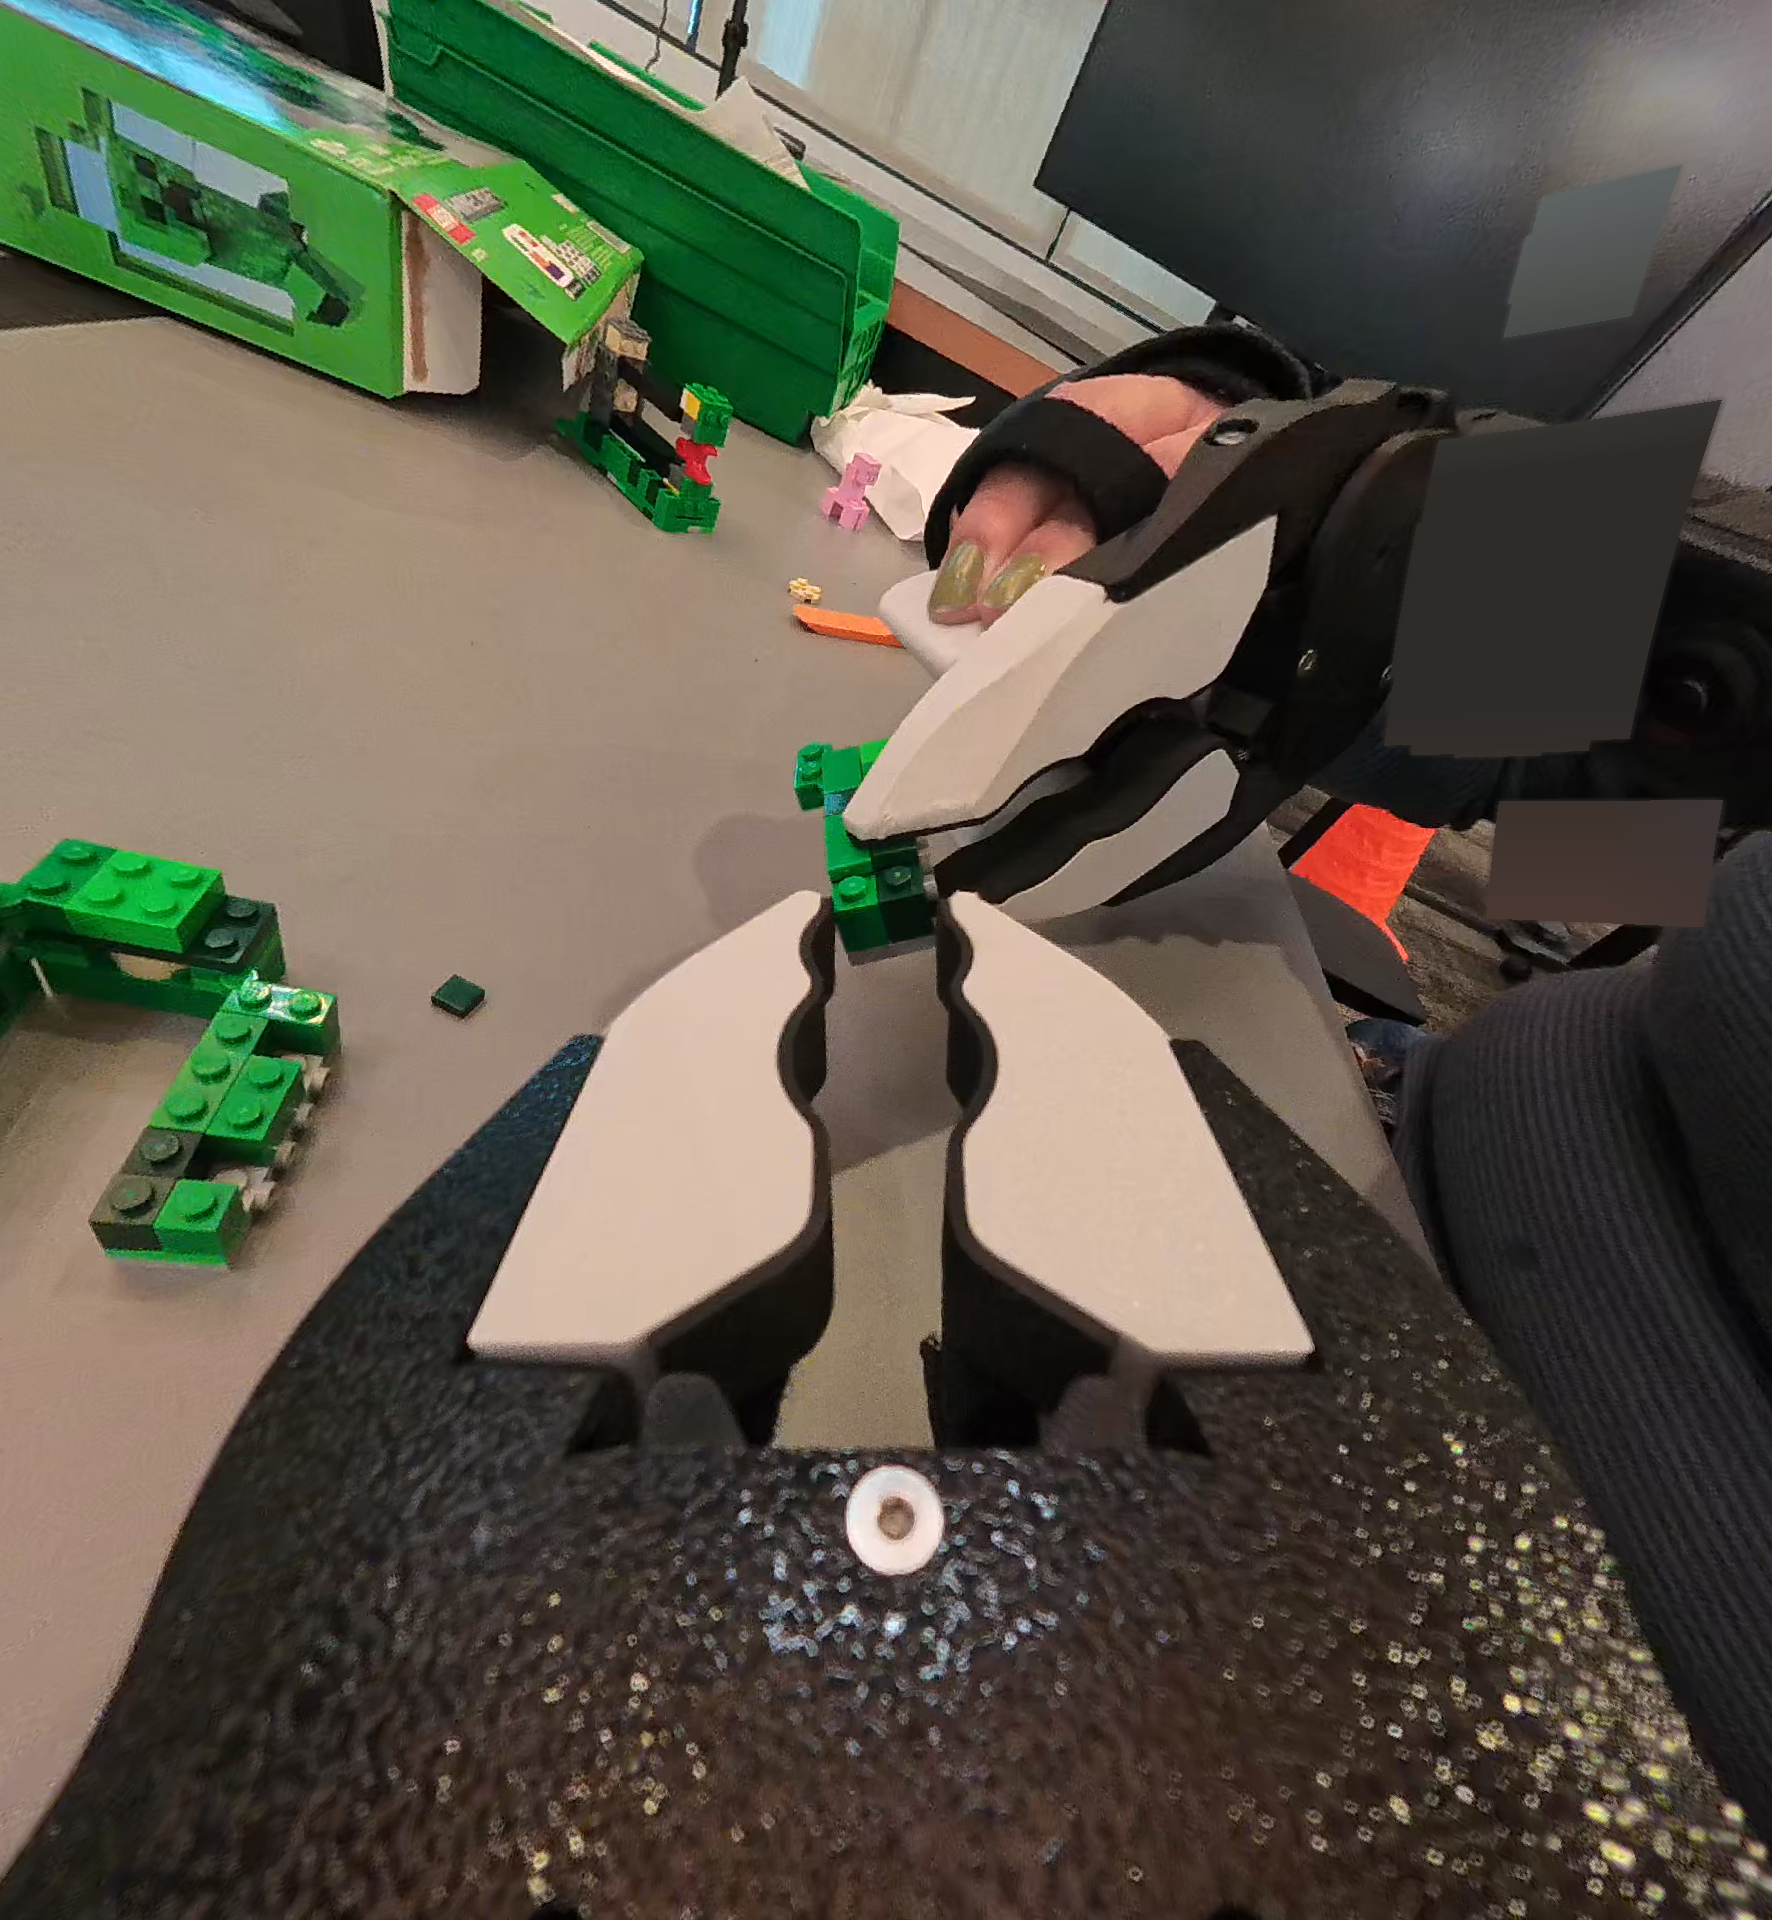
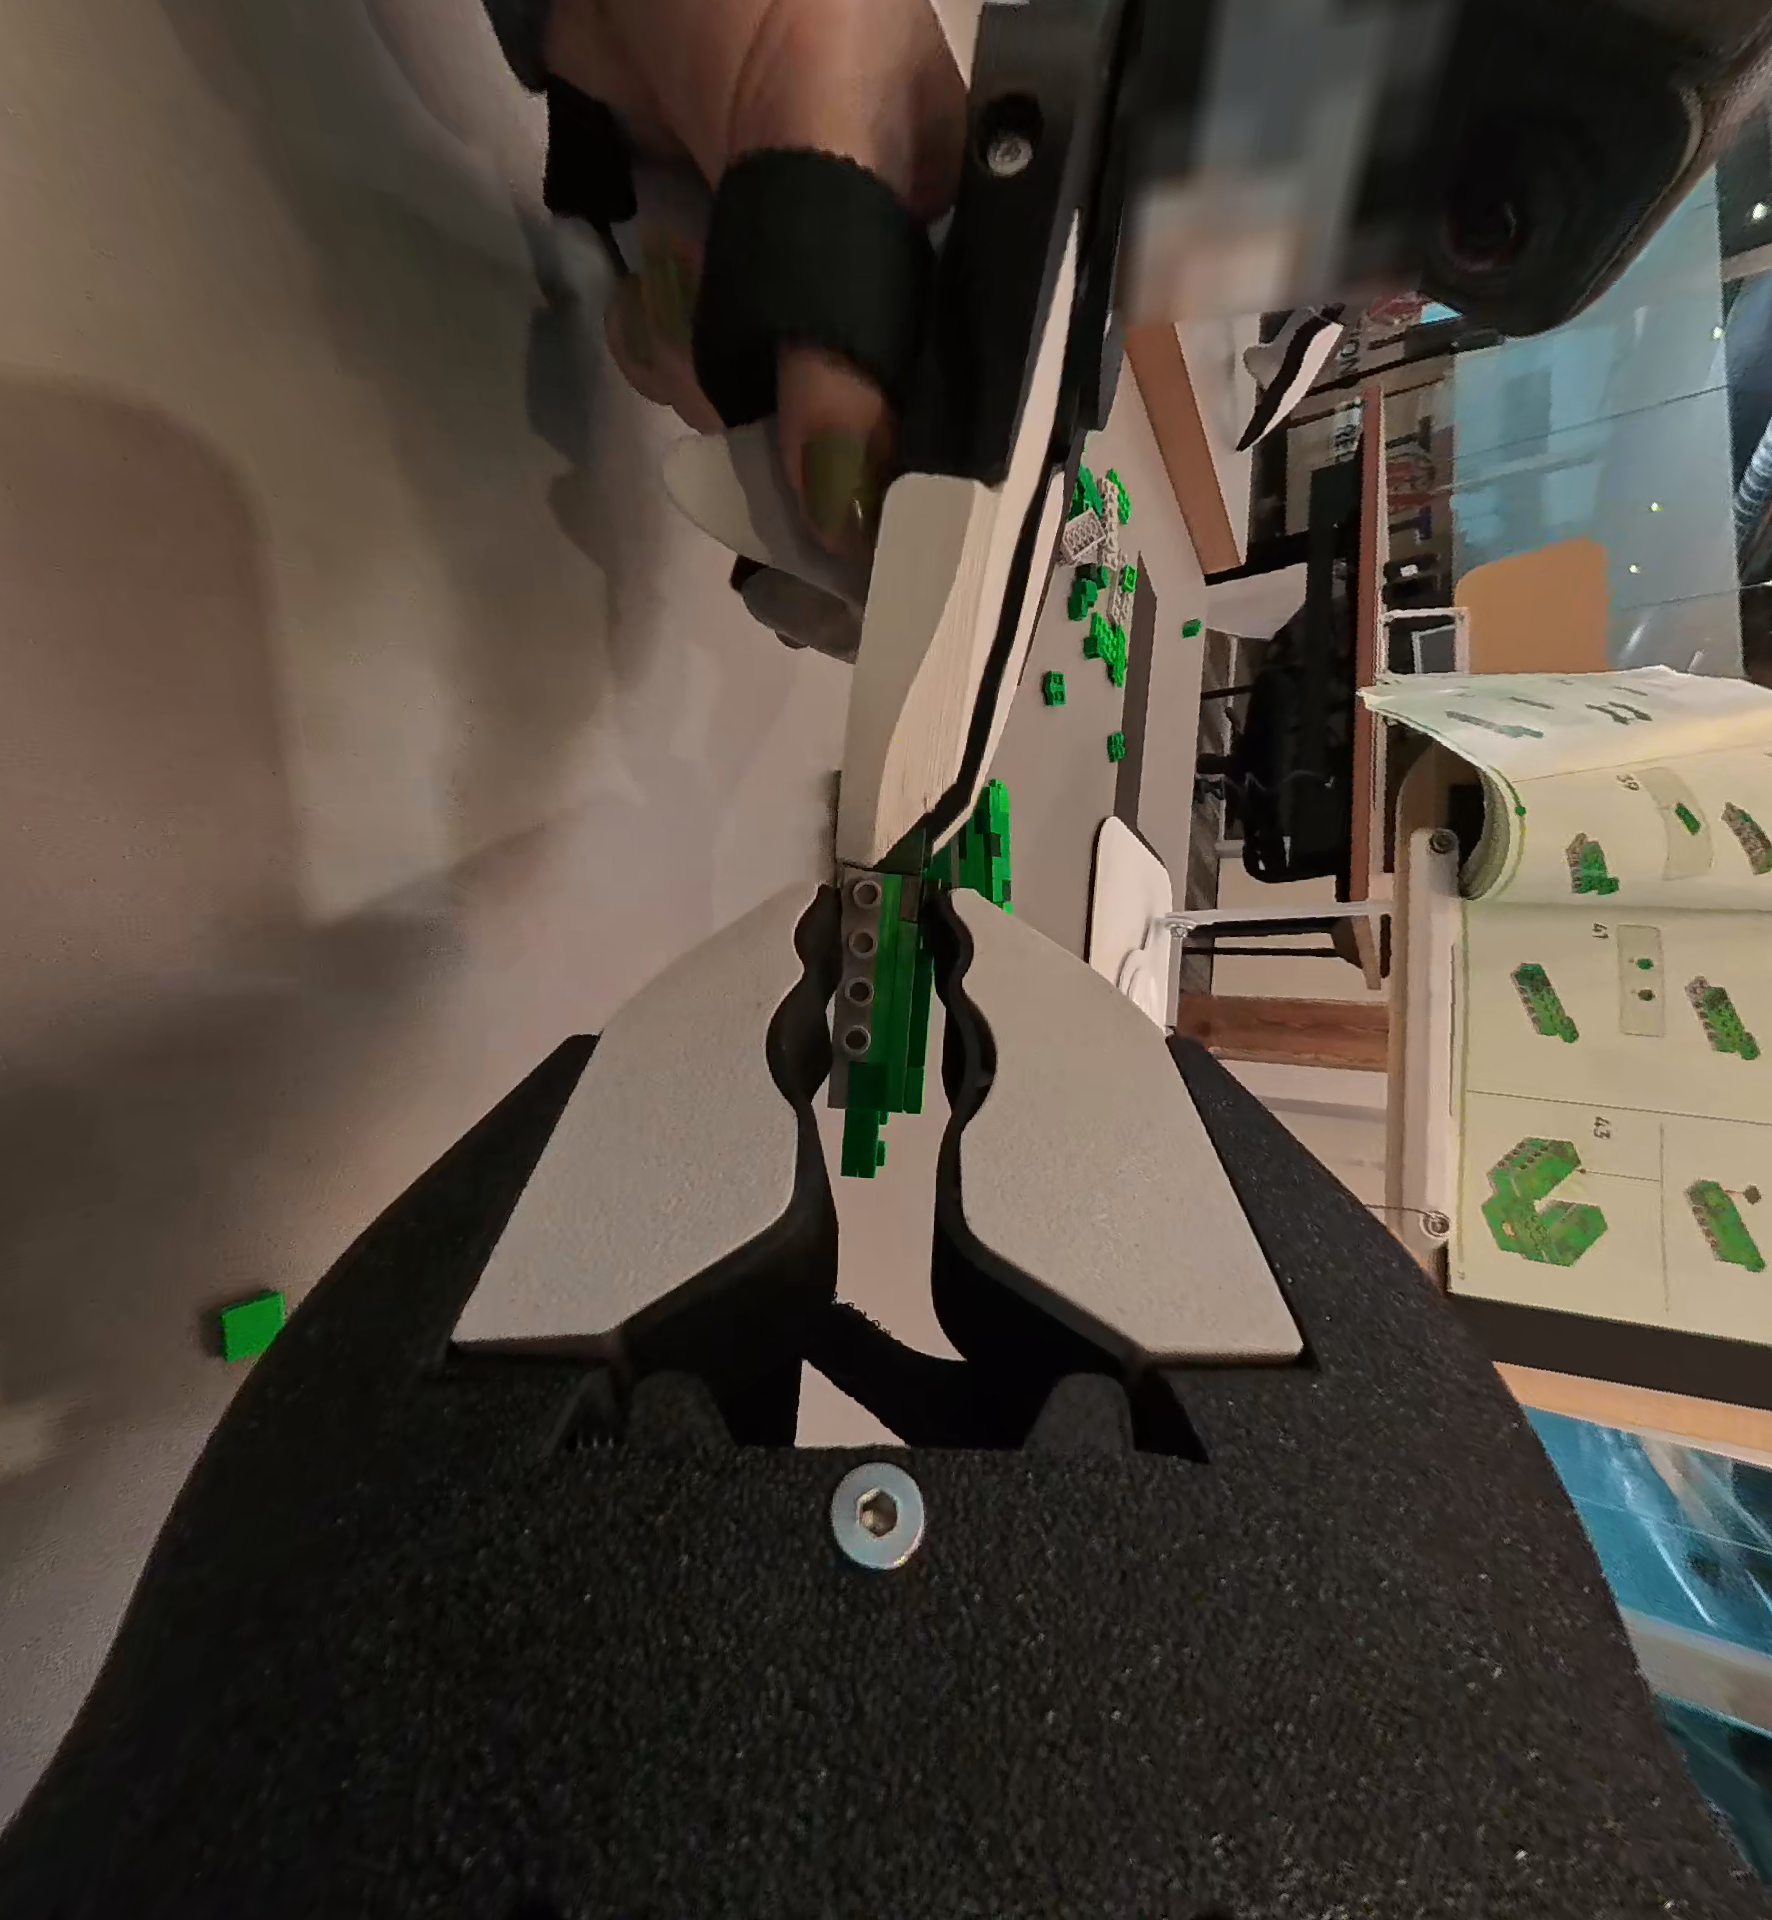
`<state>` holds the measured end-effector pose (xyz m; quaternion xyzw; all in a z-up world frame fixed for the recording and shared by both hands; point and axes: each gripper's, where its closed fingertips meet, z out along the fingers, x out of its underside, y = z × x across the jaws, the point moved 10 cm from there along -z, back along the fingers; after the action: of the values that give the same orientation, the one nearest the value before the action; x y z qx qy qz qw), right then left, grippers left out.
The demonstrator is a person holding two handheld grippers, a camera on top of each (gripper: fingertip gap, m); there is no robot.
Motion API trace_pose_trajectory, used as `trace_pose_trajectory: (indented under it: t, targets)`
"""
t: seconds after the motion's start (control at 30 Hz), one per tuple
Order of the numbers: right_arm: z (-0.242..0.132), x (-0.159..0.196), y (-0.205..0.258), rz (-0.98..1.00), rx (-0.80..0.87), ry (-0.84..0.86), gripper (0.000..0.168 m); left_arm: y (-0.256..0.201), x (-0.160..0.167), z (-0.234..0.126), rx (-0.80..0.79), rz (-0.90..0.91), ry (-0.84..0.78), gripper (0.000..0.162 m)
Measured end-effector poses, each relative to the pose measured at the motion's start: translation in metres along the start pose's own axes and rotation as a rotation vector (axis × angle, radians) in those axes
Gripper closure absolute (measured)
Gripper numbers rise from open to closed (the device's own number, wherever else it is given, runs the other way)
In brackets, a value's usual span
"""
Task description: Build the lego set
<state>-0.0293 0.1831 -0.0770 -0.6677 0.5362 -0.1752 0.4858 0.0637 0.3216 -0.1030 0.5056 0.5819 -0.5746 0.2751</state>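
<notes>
I'm pinching the sub-build (image 1: 877, 894) from two sides, just above the table (image 1: 446, 727) near its edge. Left gripper (image 1: 882, 935): jaws narrowly apart, tips clamped on the block's near end. Right gripper (image 2: 877, 925): closed on the same piece, gripping a stack of green plates with a grey holed beam on one side. In the left view the right gripper (image 1: 897, 842) is coming in from the right, tips biting the block's upper part.

Progress, judging by what's lying around: I'm partway through. A larger green frame (image 1: 186, 1039) is sitting finished-looking to the left, well apart from the sub-build. A small scene build (image 1: 669, 457) and a pink figure (image 1: 849, 488) are standing farther back. The manual (image 2: 1640, 987) is lying open on a stand to the right. Still left: joining this sub-build to the frame, I'd guess, plus the loose bricks (image 2: 1100, 582) scattered at the far end of the table.

Around: a dark green tile (image 1: 458, 995) is lying loose between frame and grippers; an orange piece (image 1: 846, 625) is lying beyond. Boxes (image 1: 238, 208) are crowding the back edge. Nothing is blocking the path to the frame; the tile is the only thing I might knock.
</notes>
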Motion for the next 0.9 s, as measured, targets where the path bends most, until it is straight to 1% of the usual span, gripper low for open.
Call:
trace_pose_trajectory:
  t: [0.37, 0.57, 0.7, 0.9]
  targets:
    - [0.001, -0.002, 0.003, -0.026, 0.038, -0.006, 0.152, 0.001, 0.000, -0.001, 0.002, -0.050, -0.009, 0.146]
    - [0.002, -0.003, 0.007, -0.129, 0.067, 0.026, 0.152, 0.002, 0.002, 0.000, 0.007, -0.076, -0.005, 0.146]
    - [0.002, -0.004, 0.008, -0.181, 0.079, 0.041, 0.152, 0.002, 0.002, 0.001, 0.006, -0.063, -0.001, 0.146]
    - [0.006, -0.010, 0.013, -0.309, 0.071, 0.140, 0.152, 0.003, 0.005, 0.002, -0.024, -0.048, 0.035, 0.146]
